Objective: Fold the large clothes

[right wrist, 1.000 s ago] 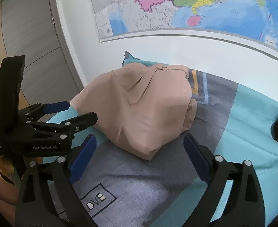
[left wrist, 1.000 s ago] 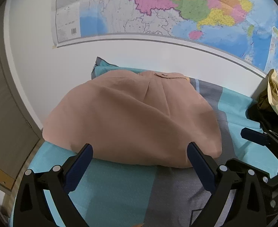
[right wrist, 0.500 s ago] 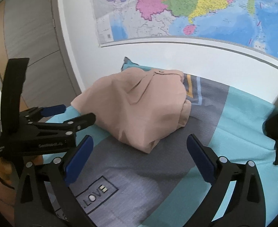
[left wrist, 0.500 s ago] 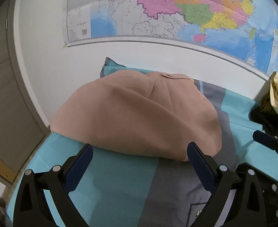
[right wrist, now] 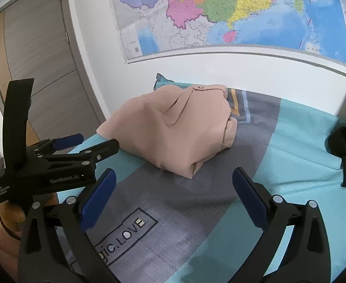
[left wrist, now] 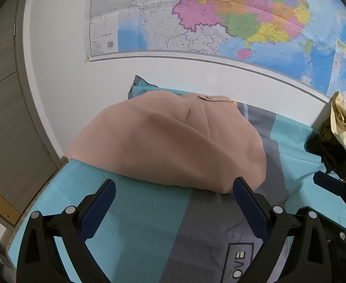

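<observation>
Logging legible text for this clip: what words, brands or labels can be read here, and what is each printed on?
"GenRobot.AI" on the left hand-held gripper body.
"Data Acquisition System", small, on the same body.
"gic.LOVE", start cut off, in a box printed on the bedsheet.
"OVE", the same print, in the left wrist view.
Wall map labels, legend and barcode: too small to read.

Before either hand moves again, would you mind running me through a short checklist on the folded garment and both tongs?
1. Left tongs open and holding nothing: ok.
2. Right tongs open and holding nothing: ok.
3. Pink garment lying folded in a compact bundle on the bedspread: ok.
4. Both tongs apart from the garment, with bare bedspread between: ok.
5. Folded edges tidy on the far side, near the wall: cannot tell, hidden behind the bundle.
6. Dark clothes and beige bag at the right lying apart from the garment: ok.
</observation>
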{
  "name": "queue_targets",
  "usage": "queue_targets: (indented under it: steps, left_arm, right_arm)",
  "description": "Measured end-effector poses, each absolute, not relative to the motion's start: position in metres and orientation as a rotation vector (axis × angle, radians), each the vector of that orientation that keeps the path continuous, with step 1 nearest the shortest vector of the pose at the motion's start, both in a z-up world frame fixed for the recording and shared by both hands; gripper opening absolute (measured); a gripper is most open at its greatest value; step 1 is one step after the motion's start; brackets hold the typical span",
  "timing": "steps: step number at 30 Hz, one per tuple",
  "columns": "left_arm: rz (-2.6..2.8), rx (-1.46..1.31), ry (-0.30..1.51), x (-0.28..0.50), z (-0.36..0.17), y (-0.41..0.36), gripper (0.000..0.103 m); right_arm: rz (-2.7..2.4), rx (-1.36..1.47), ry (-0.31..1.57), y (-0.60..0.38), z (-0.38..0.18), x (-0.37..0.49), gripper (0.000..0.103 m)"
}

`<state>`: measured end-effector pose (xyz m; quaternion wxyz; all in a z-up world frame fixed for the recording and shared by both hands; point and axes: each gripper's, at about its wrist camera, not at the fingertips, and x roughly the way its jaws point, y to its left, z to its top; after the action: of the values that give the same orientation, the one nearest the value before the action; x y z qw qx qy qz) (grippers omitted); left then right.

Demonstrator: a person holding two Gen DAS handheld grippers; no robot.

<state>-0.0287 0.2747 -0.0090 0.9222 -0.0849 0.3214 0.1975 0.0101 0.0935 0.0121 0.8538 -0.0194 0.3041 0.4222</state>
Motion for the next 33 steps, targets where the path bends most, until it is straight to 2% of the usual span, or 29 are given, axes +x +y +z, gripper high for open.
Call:
queue_targets:
  steps: [33]
  left_arm:
    - [0.420,-0.152,0.664,-0.047,-0.008,0.245,0.096]
  right_arm:
    - [0.881,-0.016,0.643,0.071,0.012,-0.008,0.097]
